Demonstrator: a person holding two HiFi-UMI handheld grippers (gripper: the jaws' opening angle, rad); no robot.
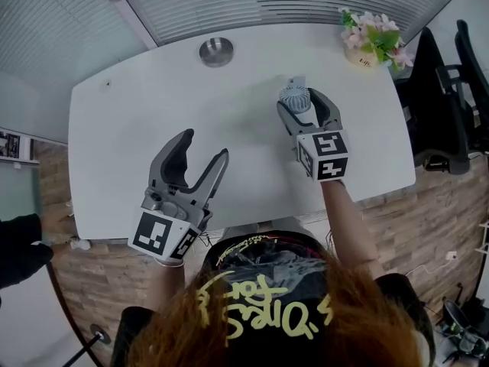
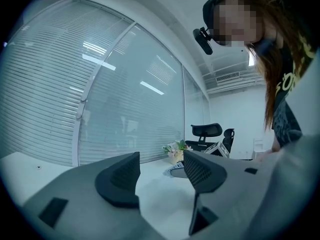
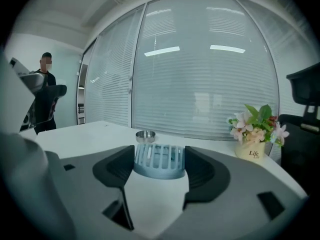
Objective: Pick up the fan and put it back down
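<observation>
The right gripper [image 1: 304, 105] holds the small blue-grey fan [image 1: 294, 95] over the far right part of the white surface [image 1: 153, 105], well in from its far edge. In the right gripper view, the dark fingers [image 3: 117, 171] press on either side of the fan's slatted grille [image 3: 159, 159]. Neither that view nor the head view shows whether the fan's base touches the surface.

The left gripper [image 1: 205, 145] is over the near middle of the surface, toward the near edge. The left gripper view shows its fingers [image 2: 120, 176] fairly wide apart with nothing between them.

The head view shows a round metal dish [image 1: 216, 51] near the far edge and a pot of pink flowers [image 1: 372, 40] at the far right corner, with black office chairs [image 1: 439, 105] beyond the right edge. The right gripper view also shows the dish [image 3: 145, 135] beyond the fan and the pot [image 3: 252, 149], printed "Life". Only this view shows a person [image 3: 45, 94] standing off to the left in front of a glass wall with blinds. The left gripper view looks along the surface to the flowers [image 2: 175, 149] and a chair [image 2: 206, 132], and also catches the head and hair of the person holding the grippers.
</observation>
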